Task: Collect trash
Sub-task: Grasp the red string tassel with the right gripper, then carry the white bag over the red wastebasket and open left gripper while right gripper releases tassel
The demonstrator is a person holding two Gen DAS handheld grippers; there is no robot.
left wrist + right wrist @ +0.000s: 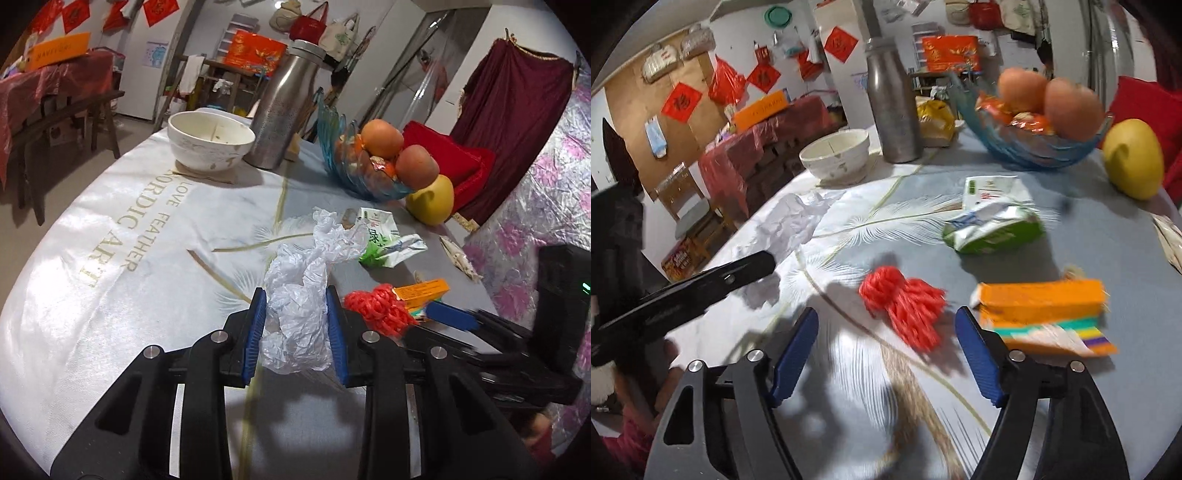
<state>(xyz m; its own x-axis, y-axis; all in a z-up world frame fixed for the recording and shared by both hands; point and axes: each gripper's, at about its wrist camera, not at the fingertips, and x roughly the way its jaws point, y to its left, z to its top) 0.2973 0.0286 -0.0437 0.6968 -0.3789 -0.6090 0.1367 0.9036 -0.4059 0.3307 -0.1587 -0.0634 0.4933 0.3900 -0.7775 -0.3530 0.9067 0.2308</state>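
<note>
right hand-held gripper (886,354) spread wide, red mesh wad (903,308) lying dead ahead at frame centre; left hand-held gripper (297,325) clamped on crumpled white plastic (295,314).

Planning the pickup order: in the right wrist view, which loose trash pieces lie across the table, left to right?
crumpled white plastic → red string bundle → green-and-white carton → orange box

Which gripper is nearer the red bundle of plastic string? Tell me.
Right. The right gripper is open with the red bundle of plastic string just ahead between its fingers; the left gripper is beside it, shut on crumpled white plastic.
</note>
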